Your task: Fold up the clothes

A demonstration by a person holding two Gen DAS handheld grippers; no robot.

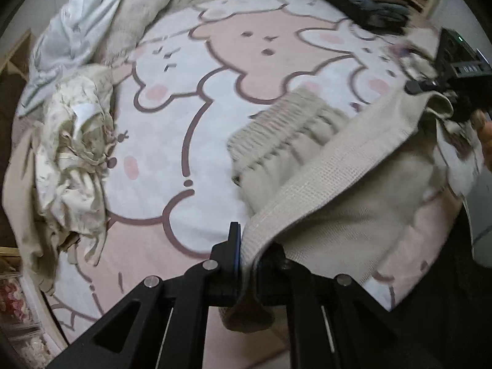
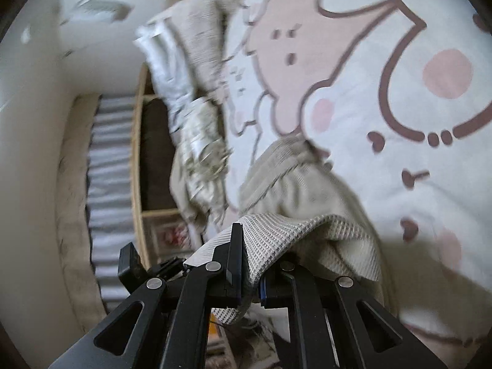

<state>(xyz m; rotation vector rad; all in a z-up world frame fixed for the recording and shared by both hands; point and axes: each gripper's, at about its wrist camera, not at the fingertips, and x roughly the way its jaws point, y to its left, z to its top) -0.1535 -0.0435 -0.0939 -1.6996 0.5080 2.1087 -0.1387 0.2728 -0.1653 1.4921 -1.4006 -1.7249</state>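
A beige waffle-knit sweater [image 1: 353, 166] lies partly on the bed, with its ribbed cuff [image 1: 276, 129] bunched toward the middle. My left gripper [image 1: 249, 246] points steeply down and is shut on one end of the sweater's edge; cloth hides its right finger. That edge runs taut up to my right gripper [image 1: 427, 92] at the right, which pinches the other end. In the right wrist view the right gripper [image 2: 255, 255] is shut on a fold of the same sweater [image 2: 307, 230], which drapes over its right finger.
The bed has a pink and white cartoon-bear blanket [image 1: 190, 98]. A crumpled cream pile of clothes [image 1: 77, 160] and a pale blue cloth [image 1: 80, 24] lie along its left side. Dark folded clothes [image 1: 363, 3] sit at the far right. A wooden shelf [image 2: 138, 153] stands beside the bed.
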